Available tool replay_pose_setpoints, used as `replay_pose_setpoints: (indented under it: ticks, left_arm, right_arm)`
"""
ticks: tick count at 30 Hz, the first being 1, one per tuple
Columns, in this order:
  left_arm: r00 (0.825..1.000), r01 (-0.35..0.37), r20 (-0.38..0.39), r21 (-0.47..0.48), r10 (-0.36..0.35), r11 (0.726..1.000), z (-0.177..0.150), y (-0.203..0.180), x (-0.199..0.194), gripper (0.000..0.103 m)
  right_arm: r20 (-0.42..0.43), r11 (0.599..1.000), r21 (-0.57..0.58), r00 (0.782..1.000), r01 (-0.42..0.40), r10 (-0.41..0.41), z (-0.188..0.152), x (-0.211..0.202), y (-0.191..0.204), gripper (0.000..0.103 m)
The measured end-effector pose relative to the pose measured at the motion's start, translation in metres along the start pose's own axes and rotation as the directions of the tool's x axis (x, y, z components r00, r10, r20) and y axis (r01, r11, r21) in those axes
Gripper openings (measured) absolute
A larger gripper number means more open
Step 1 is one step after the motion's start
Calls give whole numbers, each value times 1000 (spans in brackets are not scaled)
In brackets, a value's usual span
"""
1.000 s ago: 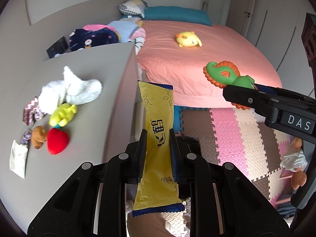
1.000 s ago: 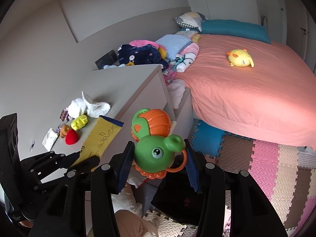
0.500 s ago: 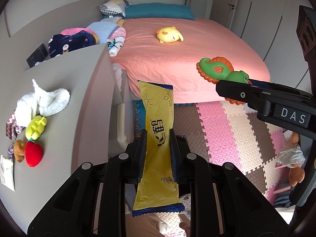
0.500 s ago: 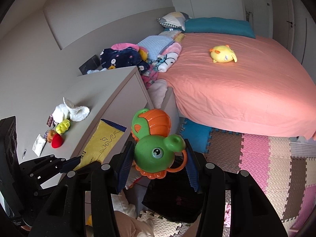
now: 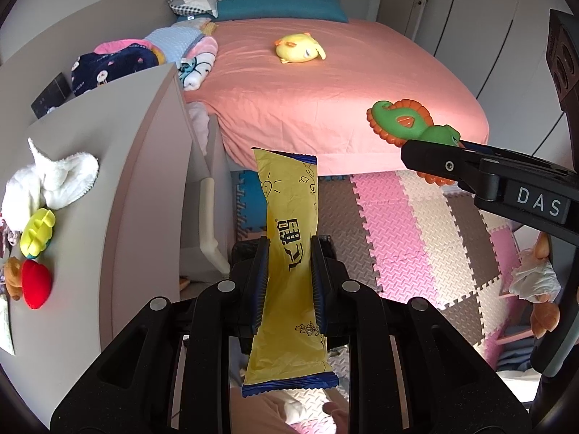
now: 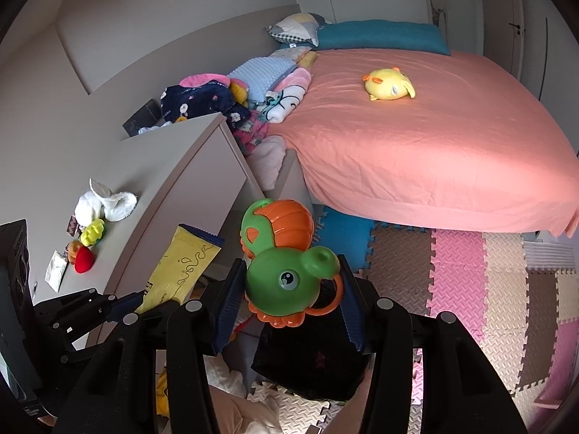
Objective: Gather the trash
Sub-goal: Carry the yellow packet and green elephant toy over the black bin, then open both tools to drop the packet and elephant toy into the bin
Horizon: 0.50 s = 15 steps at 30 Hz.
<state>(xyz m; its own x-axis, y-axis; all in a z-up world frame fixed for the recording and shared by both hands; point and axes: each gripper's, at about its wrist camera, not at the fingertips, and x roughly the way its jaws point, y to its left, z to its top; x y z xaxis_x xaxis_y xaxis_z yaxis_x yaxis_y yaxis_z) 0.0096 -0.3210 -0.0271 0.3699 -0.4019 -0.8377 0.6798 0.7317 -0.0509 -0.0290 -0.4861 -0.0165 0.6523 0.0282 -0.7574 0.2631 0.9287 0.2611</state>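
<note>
Both grippers have swung toward the bed and sunk nearer the floor mats. The left gripper jaws pinch the yellow wrapper; the right gripper jaws clamp the green toy above a black bin.

The pale counter carries a white cloth, a yellow toy, a red heart plush and a paper scrap at its edge. The bed holds a yellow plush chick, pillows and bundled clothes. Foam puzzle mats cover the floor.
</note>
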Motion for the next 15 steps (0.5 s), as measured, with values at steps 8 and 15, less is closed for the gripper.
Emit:
replay_pose_setpoints:
  ticks: [8, 15]
  left_arm:
    - [1000, 3, -15, 2, -3, 1000, 1, 1, 7, 21]
    - [999, -5, -37, -8, 5, 1000, 0, 6, 13, 22]
  right_arm:
    - [-17, 1000, -2, 1000, -2, 2, 2, 10, 0, 51]
    - [-32, 1000, -11, 999, 2, -2, 5, 17, 2, 51]
